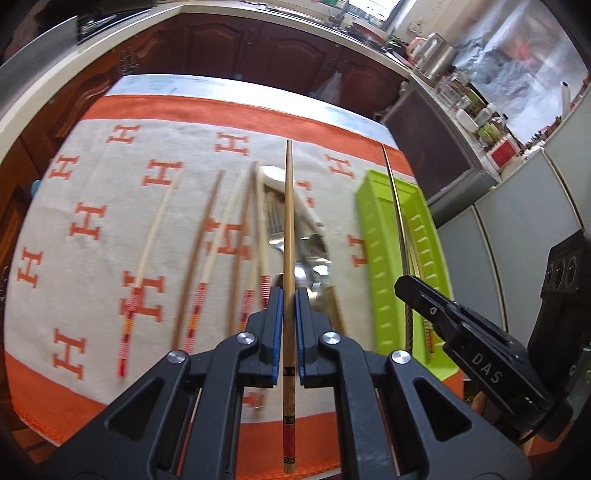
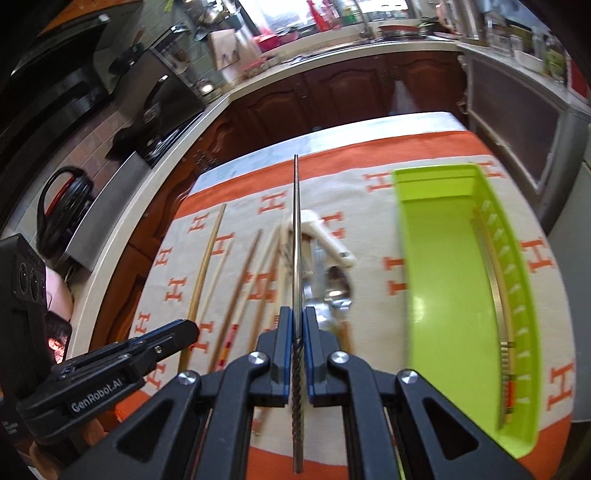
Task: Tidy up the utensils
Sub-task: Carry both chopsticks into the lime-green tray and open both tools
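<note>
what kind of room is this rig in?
Almost certainly a home kitchen. A pale countertop on dark wooden cabinets wraps the room, pans sit on a stove, and a sink tap stands by the window. The work surface is a table under an orange-and-cream cloth.

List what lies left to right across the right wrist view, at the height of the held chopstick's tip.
Left gripper shut on a bamboo chopstick → loose chopsticks on the cloth → metal chopstick in the right gripper → spoon → green tray.
</note>
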Motion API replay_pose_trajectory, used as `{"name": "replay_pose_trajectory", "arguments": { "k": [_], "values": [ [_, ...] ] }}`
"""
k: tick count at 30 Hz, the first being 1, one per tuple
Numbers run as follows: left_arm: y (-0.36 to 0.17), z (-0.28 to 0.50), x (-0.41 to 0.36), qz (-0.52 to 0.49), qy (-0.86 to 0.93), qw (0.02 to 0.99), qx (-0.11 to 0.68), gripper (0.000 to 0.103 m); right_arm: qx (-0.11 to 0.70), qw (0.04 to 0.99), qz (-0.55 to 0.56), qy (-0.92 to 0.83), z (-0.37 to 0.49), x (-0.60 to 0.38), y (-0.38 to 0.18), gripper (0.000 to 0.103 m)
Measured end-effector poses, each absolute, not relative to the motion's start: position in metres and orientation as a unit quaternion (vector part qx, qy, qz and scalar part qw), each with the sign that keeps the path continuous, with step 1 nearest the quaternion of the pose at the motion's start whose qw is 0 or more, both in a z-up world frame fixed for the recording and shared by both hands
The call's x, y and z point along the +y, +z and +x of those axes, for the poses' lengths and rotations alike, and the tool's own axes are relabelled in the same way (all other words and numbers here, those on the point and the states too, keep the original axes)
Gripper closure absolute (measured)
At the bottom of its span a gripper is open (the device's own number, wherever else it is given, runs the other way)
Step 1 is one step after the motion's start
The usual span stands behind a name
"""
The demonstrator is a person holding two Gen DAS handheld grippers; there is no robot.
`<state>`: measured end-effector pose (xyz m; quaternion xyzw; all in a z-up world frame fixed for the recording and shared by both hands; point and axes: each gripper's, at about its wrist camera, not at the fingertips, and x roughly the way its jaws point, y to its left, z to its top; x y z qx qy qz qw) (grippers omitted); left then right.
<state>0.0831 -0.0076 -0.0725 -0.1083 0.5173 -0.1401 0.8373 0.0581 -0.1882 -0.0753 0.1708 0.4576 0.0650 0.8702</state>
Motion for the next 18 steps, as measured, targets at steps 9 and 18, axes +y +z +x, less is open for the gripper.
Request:
{"name": "replay_pose_trajectory", "arguments": {
  "k": [9,18],
  "values": [
    [-0.066,0.09,-0.104,-0.084,-0.193,0.827,0.522,0.099,0.46,0.866,0.194,-0.009,0.044,-0.266,-0.087,0.098],
    [-0.088,0.106,-0.162,-0.065,-0.204,0.809,0.547,0.099,0.498,0.84,0.209,-0.054,0.045,-0.303,-0.115,0.097]
  ]
}}
